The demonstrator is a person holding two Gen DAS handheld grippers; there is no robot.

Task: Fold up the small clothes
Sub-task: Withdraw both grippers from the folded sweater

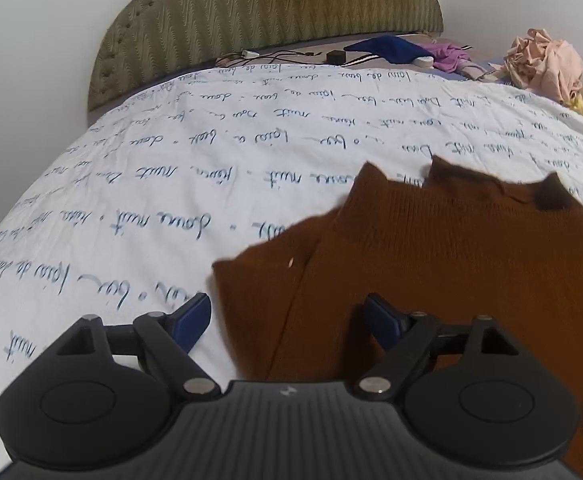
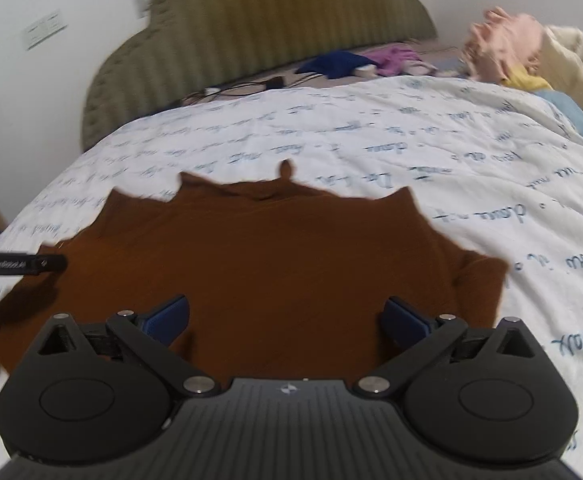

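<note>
With both the left gripper (image 1: 287, 320) and right gripper (image 2: 287, 316) spread empty over the brown knit sweater (image 2: 259, 264) (sleeve edge bunched), a careless pinch could drag it crooked across the printed bedsheet (image 1: 139, 184).

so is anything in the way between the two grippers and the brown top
Nothing visible. The brown top lies spread on the white bedcover, directly under the open right gripper. The open left gripper is at its edge. The other clothes sit far off by the headboard.
</note>
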